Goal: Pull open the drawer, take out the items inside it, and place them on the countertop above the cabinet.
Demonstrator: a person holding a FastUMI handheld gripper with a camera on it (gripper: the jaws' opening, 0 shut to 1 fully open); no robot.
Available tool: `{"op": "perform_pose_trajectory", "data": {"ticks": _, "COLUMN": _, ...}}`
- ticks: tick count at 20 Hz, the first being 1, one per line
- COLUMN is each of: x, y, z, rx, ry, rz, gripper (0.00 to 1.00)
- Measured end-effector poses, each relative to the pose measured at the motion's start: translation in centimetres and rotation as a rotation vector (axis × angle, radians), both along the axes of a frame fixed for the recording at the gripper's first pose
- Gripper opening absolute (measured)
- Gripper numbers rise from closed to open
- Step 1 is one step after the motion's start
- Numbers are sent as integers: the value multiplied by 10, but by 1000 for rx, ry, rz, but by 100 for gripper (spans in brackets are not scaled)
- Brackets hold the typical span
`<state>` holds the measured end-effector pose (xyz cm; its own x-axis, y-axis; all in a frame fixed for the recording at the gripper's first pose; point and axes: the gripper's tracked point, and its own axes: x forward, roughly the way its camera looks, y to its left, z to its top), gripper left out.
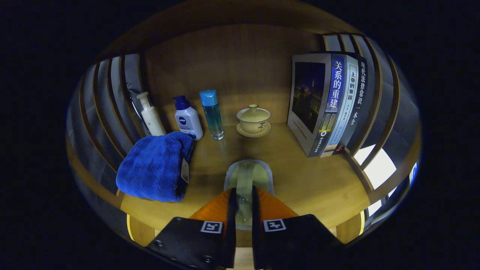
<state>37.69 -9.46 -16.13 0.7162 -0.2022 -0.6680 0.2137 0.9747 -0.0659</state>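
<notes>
Both fingers (228,210) pinch a clear bag (247,178) over the countertop (307,176).

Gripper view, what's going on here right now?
A hand-held gripper has its fingers closed on a clear, pale-green item, holding it just over the wooden countertop. Already on the countertop: a folded blue towel beside the fingers, and beyond them a white pump bottle, a white bottle with a blue cap, a tall blue bottle, a lidded tea bowl and some books.
</notes>
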Motion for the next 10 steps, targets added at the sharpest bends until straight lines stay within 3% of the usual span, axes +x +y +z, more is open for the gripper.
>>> {"op": "perform_pose_trajectory", "data": {"ticks": 4, "x": -1, "y": 6, "z": -4, "rx": 20, "ry": -2, "rz": 9, "gripper": 46}}
{"op": "perform_pose_trajectory", "data": {"ticks": 10, "x": -1, "y": 17, "z": -5, "rx": 29, "ry": -14, "rz": 22, "gripper": 92}}
